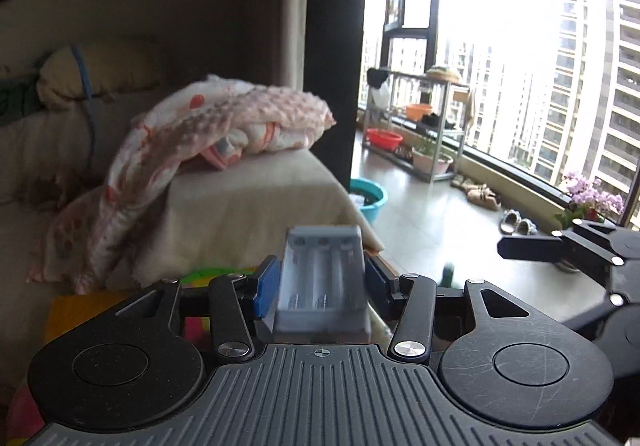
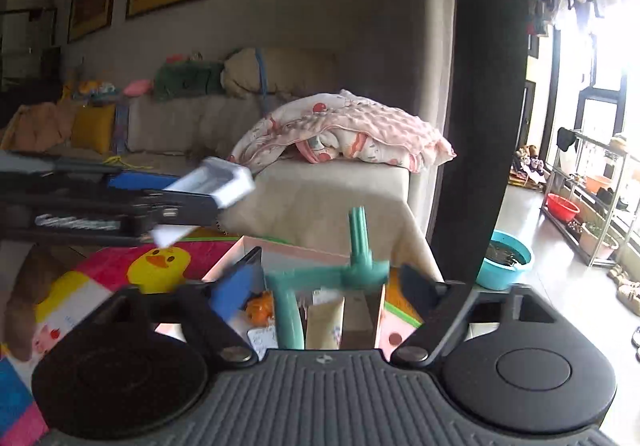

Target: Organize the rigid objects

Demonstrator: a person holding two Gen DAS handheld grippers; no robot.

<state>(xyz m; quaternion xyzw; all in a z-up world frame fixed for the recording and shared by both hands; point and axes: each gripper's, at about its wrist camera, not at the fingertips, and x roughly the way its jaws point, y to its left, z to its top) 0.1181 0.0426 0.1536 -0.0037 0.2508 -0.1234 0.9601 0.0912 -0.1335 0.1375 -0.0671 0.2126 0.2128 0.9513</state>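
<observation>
My left gripper (image 1: 322,280) is shut on a grey battery holder (image 1: 322,278) with three empty slots, held up in the air; it also shows in the right wrist view (image 2: 216,181) at the left. My right gripper (image 2: 328,282) is open above a pink box (image 2: 296,246). A teal plastic piece (image 2: 356,266) with prongs sits blurred between the spread fingers, touching neither pad. The box holds an orange item (image 2: 258,308) and some cards. The right gripper's finger also shows at the right edge of the left wrist view (image 1: 532,248).
A colourful play mat with a yellow duck (image 2: 160,264) lies under the box. A beige sofa (image 2: 332,197) with a pink blanket (image 2: 360,125) is behind. A dark pillar (image 2: 480,105) stands right. A teal basin (image 2: 504,258) and a metal rack (image 2: 592,197) are on the balcony.
</observation>
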